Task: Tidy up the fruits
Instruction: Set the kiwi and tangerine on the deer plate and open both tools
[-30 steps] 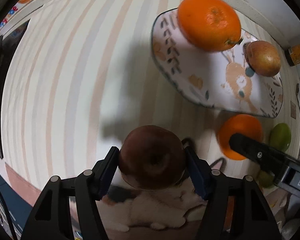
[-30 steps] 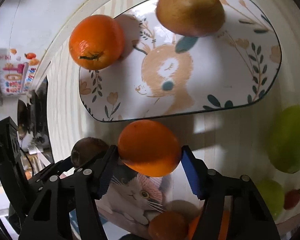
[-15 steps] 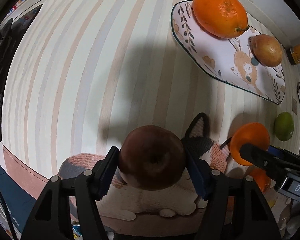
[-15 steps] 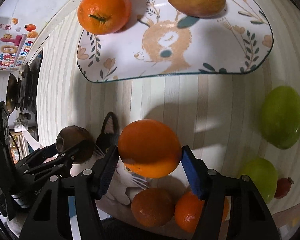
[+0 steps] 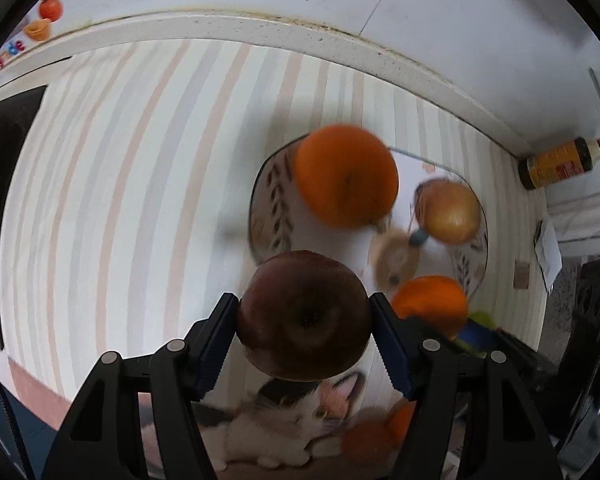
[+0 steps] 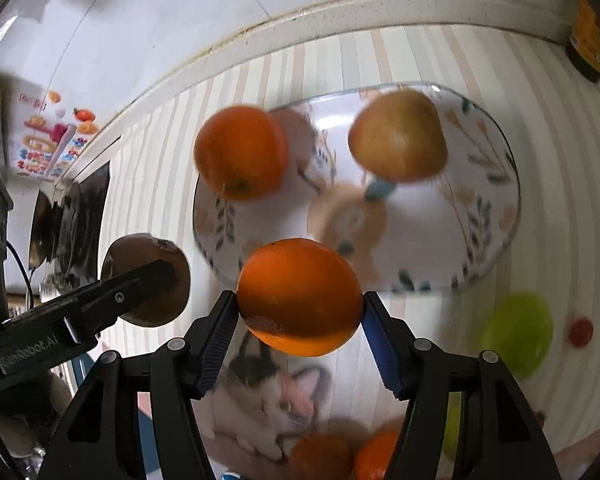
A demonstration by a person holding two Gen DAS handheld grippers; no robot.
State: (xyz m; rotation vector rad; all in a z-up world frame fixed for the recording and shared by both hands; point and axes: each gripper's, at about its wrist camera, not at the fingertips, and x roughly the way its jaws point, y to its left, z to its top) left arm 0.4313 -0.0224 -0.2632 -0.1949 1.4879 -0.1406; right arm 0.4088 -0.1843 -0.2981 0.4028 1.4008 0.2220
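My left gripper (image 5: 304, 316) is shut on a dark red apple (image 5: 303, 314), held above the table just short of the rabbit-print plate (image 5: 268, 208). My right gripper (image 6: 298, 300) is shut on an orange (image 6: 299, 296), held near the plate's front rim (image 6: 496, 240). An orange (image 6: 241, 151) and a yellow-brown apple (image 6: 398, 135) lie on the plate. The left gripper with its apple (image 6: 146, 280) shows at the left of the right wrist view. The held orange (image 5: 430, 304) shows in the left wrist view.
A cat-print mat (image 6: 268, 400) with two oranges (image 6: 324, 456) lies below the grippers. A green fruit (image 6: 518, 330) and a small red fruit (image 6: 580, 332) lie right of the plate. A bottle (image 5: 560, 162) lies at the wall. The striped table (image 5: 120, 180) meets the wall behind.
Both grippers have tilted up and moved forward toward the plate, still holding their fruits. The plate now looks closer and the wall has come into view.
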